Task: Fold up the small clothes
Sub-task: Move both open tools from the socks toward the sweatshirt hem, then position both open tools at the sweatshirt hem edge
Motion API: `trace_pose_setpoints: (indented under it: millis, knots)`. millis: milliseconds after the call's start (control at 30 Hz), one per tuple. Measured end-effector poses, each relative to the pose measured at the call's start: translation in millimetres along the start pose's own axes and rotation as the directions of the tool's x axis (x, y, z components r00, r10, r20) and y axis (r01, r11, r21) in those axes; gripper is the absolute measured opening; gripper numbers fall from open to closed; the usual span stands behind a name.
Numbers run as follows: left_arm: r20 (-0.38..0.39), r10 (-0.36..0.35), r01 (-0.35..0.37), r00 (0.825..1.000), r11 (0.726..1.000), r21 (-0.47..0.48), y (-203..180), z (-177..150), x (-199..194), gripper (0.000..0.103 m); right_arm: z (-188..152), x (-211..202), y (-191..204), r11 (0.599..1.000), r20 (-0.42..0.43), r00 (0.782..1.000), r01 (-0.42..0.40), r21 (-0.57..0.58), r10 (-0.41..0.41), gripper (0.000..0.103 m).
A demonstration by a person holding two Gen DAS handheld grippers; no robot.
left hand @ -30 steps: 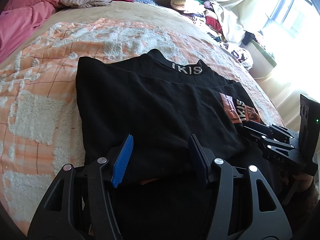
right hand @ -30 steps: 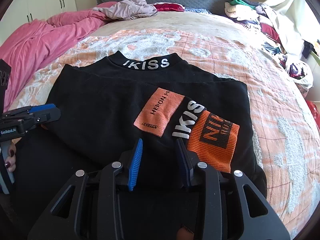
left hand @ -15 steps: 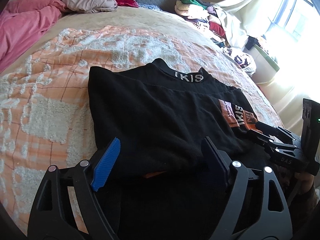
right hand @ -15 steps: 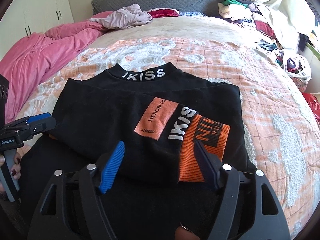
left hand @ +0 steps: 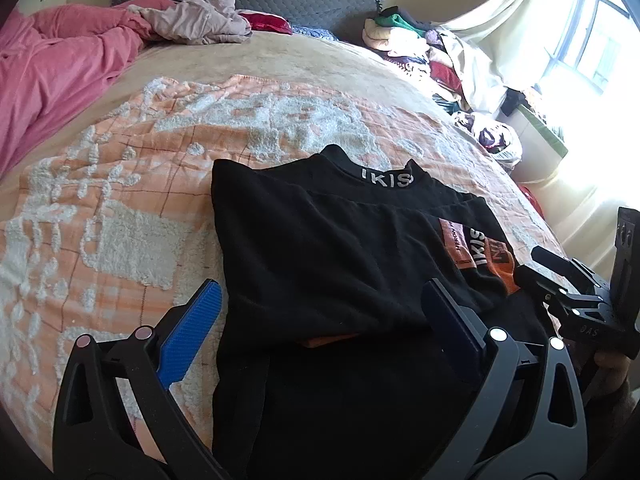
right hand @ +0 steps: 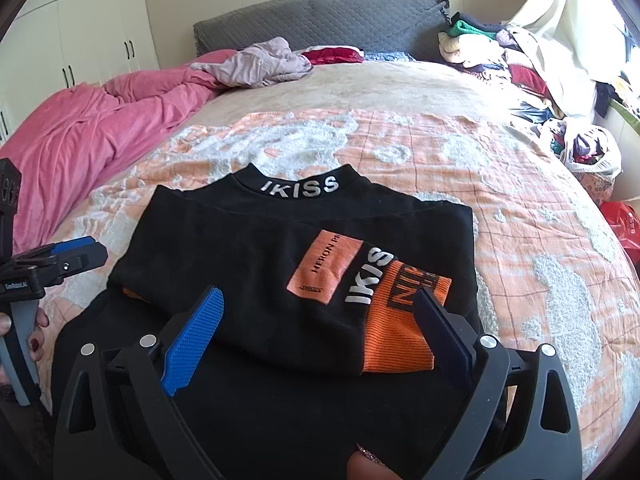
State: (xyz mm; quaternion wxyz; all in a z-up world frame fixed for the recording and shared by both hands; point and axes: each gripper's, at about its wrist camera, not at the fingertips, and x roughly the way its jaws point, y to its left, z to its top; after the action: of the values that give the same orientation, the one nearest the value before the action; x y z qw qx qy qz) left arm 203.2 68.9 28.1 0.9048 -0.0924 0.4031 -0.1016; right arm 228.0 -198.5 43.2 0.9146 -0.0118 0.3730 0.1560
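With the black top [right hand: 256, 272] lying folded at mid-frame on the bed [right hand: 520, 208], we judge the fold just laid: both the left gripper [left hand: 320, 332] and right gripper [right hand: 320, 328] have just been opening, fingers wide and empty, so next we regrip its near edge.

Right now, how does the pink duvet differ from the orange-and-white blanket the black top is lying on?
The pink duvet is plain and bunched in folds along the bed's left side; the orange-and-white blanket is patterned with fluffy white patches on a grid and spread flat. The blanket carries the folded black top; the duvet has only a pale garment at its far end. Both lie on the same bed.
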Motion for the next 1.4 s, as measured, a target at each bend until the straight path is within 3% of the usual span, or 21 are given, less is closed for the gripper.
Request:
trace_pose_setpoints:
  millis: [500,900,1000,1400]
  knots:
    - [0.061,0.040,-0.044,0.997,0.997,0.069,-27,-17,-39,0.093,-2,-36,1,0.999,0.070,0.996,-0.051,0.020,0.049,0.096]
    - [0.058,0.032,-0.033,0.998,0.999,0.020,-27,-52,-56,0.093,-17,-59,2,0.998,0.100,0.994,-0.053,0.030,0.050,0.096]
    - [0.070,-0.002,0.003,0.998,1.000,-0.014,-23,-58,-67,0.093,-22,-65,-3,0.995,0.106,0.992,-0.074,0.062,0.067,0.096]
    - [0.071,0.039,-0.039,0.997,0.999,-0.001,-33,-75,-81,0.093,-39,-93,-1,0.997,0.167,0.986,-0.037,0.065,0.026,0.097]
